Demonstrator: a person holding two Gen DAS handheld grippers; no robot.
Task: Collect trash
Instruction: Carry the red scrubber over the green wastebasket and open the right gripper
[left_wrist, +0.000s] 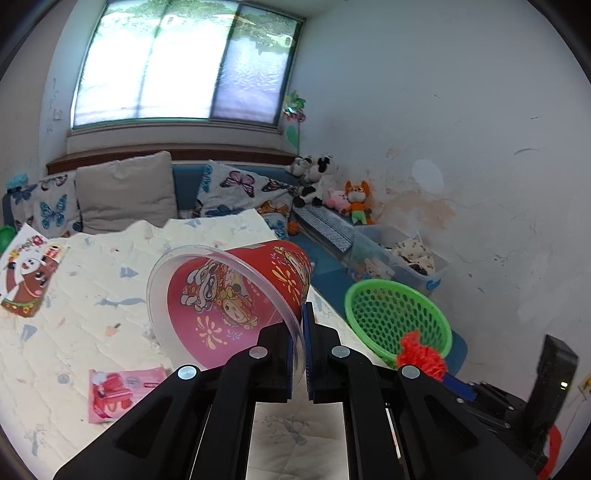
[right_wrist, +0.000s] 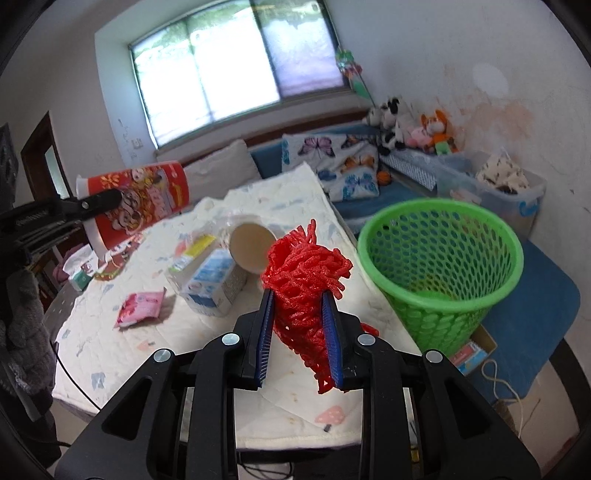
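A table (right_wrist: 295, 417) with a white quilted cloth fills the middle of the room. Past the far end of the table are a bench with butterfly pillows (left_wrist: 236, 188) and a big window (left_wrist: 184, 62).

Just beside the table, on its right, stands a green basket (right_wrist: 443, 266) full of holes. It sits upright with its mouth open.

Above the left part of the table, a red cup (left_wrist: 236, 295) with cartoon pictures hangs in the air, tipped on its side. The left gripper (left_wrist: 300, 339) is squeezed tight on the cup's clear rim.

On the table, near the middle, lies a blue and white milk carton (right_wrist: 214, 284). A round paper cup (right_wrist: 251, 247) lies on its side right behind the carton.

Above the right edge of the table, close to the basket, is a red foam net (right_wrist: 306, 280). The right gripper (right_wrist: 301, 332) pinches it between its blue pads, and the net bunches out on top.

A small pink wrapper (right_wrist: 140, 306) lies flat on the table, left of the carton.
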